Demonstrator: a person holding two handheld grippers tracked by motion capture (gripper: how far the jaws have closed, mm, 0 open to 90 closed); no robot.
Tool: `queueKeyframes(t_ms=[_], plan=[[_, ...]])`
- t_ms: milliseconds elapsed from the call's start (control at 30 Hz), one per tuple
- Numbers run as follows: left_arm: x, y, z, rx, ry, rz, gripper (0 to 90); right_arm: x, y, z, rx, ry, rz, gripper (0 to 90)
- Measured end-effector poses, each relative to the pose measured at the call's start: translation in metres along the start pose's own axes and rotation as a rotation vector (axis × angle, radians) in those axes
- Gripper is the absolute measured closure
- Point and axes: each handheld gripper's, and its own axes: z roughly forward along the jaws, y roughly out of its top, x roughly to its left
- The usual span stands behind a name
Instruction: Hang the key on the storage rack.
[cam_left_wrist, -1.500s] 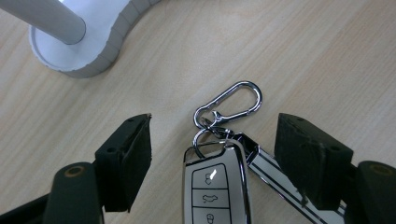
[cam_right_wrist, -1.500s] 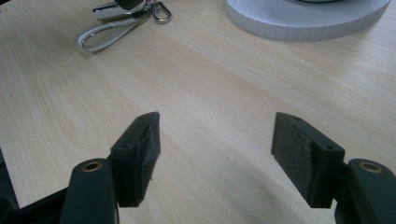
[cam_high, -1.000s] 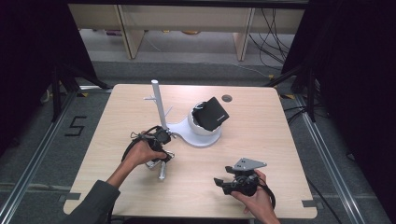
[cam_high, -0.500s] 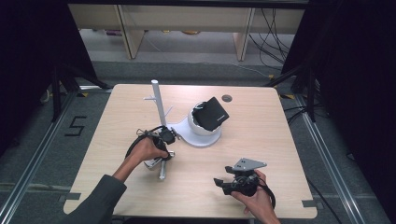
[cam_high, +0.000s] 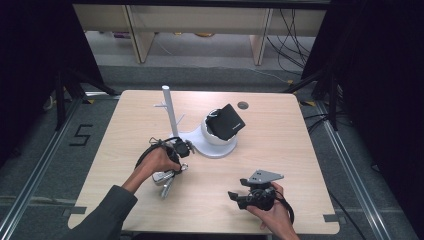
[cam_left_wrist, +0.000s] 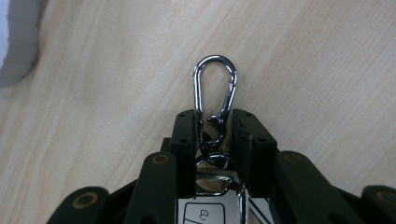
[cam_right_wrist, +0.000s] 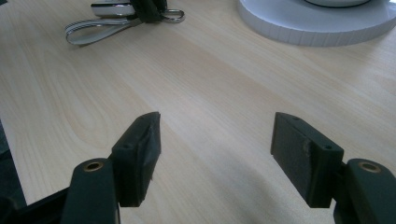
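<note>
Right now your left claw (cam_left_wrist: 212, 135) has its 2 jaws pressed in on the neck of a chrome carabiner clip (cam_left_wrist: 215, 88), whose loop sticks out straight ahead past the jaw tips, so its long axis runs in line with the claw. It lies flat on the table (cam_high: 280, 150), with a key fob (cam_left_wrist: 205, 210) tucked just behind it between the jaws. From above, that bundle sits beside the white stand (cam_high: 212, 142) with its upright post, at your left hand (cam_high: 157, 162).

Your right claw (cam_right_wrist: 215, 154) is spread wide over bare wood, gripping nothing. The clip and its grey strap (cam_right_wrist: 93, 30) lie well ahead of it and off to its left, so your left hand is plainly the nearer one.
</note>
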Motion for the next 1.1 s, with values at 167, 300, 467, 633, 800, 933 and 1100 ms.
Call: queueKeyframes(t_ms=[167,300,467,633,800,933,1100], plan=[[-0.001,0.004,0.0,0.025,0.004,0.013,68.4,0.0,0.0,0.001,0.005,0.003,0.0,34.3],[-0.003,0.007,0.0,0.044,0.005,0.026,72.5,0.0,0.0,0.001,0.006,0.004,-0.002,34.2],[-0.003,0.009,0.001,0.069,-0.006,0.064,73.8,0.001,0.0,0.001,0.007,0.002,-0.004,34.3],[-0.006,0.008,0.001,0.071,-0.015,0.09,74.6,0.001,0.0,0.001,0.005,0.002,-0.005,34.3],[-0.01,0.007,0.001,0.064,0.002,0.122,74.8,0.001,0.0,0.001,0.002,0.002,-0.006,34.3],[-0.01,0.006,-0.004,0.045,-0.004,0.134,74.9,0.0,0.0,0.0,-0.002,0.0,-0.003,34.3],[-0.006,0.001,-0.019,0.021,0.023,0.131,74.9,0.0,0.0,0.0,-0.008,-0.004,-0.004,34.3]])
